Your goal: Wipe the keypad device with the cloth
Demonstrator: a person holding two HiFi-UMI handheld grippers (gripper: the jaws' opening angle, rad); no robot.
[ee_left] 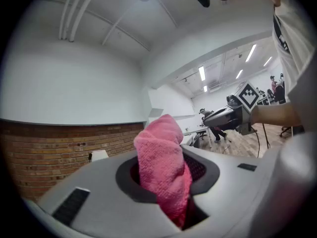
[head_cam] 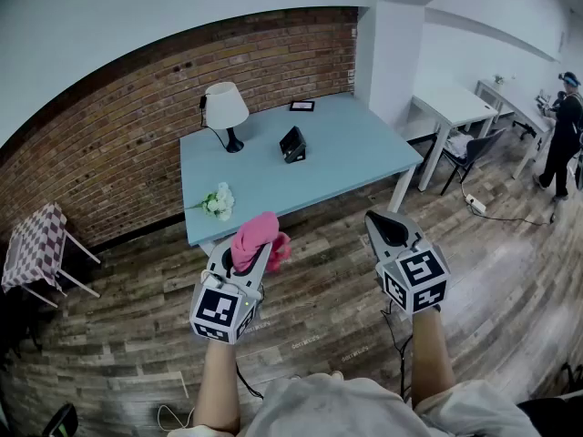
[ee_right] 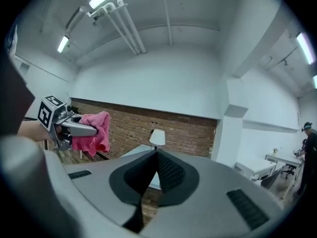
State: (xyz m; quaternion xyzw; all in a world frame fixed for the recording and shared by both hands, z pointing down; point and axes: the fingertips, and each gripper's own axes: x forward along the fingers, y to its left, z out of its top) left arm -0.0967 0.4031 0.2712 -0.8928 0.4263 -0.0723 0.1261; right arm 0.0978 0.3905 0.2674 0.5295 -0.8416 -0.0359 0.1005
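While both grippers hover over the plank floor (head_cam: 319,289), short of the table, count: two grippers, one cloth, one keypad device, one lamp, one bunch of white flowers, one small dark-framed flat thing, one blue table.
Left gripper (head_cam: 239,255): jaws clamped on the pink cloth (head_cam: 258,230), which bulges up out of them and droops over one side.
Right gripper (head_cam: 387,226): jaws pressed together, nothing between them; level with the left gripper and apart from it.
Keypad device (head_cam: 292,144): dark, propped at a slant near the middle of the blue table (head_cam: 355,157), well apart from both grippers and from the cloth.
On the table: lamp (head_cam: 225,112) just left of the device; flowers (head_cam: 219,201) at the near-left corner, close to the edge; flat thing (head_cam: 301,106) at the far edge by the brick wall (head_cam: 137,126).
Open room: bare blue top shows in front of the device and to its right.
Edges: near table edge lies just beyond the cloth; white pillar (head_cam: 392,53) stands at the table's far-right corner.
Farther out: white tables (head_cam: 455,106) and a dark chair (head_cam: 475,148) to the right, a person (head_cam: 563,139) standing past them; a small checkered-covered table (head_cam: 32,244) at the left by the wall.
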